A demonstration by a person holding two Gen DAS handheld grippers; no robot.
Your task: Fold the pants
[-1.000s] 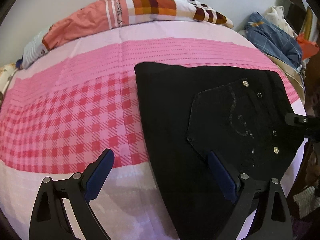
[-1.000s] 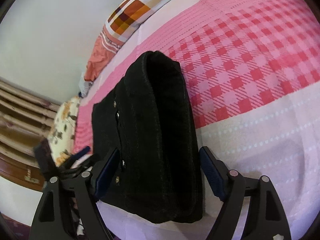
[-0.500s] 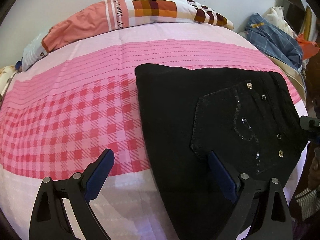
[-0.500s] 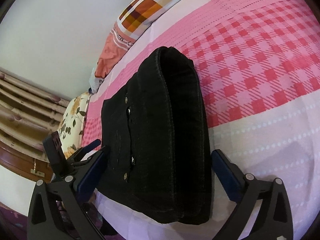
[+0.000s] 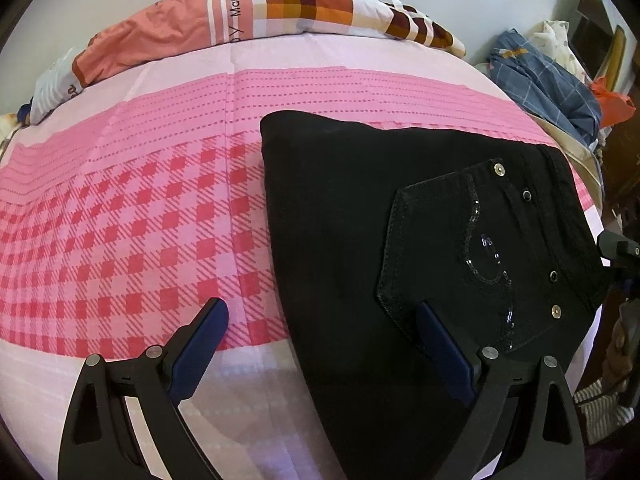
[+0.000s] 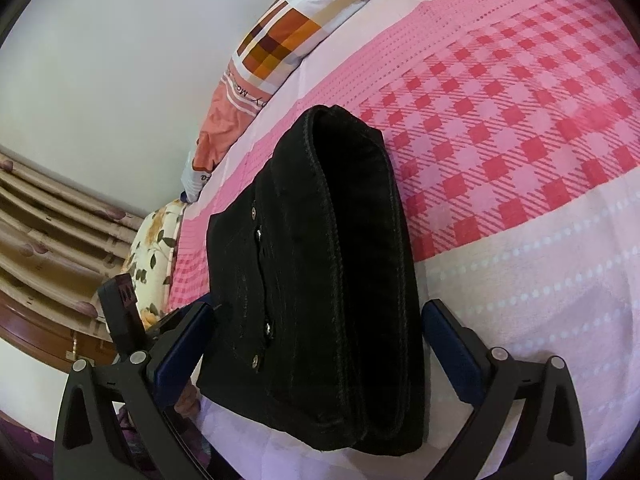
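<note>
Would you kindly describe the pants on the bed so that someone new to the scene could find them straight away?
Start at the bed with its pink checked sheet; a patchwork pillow lies along the far edge by the wall. Nearer than the pillow, toward the side where blue clothes are heaped, lie the pants, folded into a flat bundle. They are the only black thing on the sheet, with a sequinned, studded back pocket facing up.

pants (image 5: 352, 240): matt black denim, shiny studs | bedsheet (image 5: 132, 216): soft woven cloth

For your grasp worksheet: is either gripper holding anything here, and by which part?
Nothing is held. The left gripper and right gripper are both open; the folded black pants lie on the bed.
</note>
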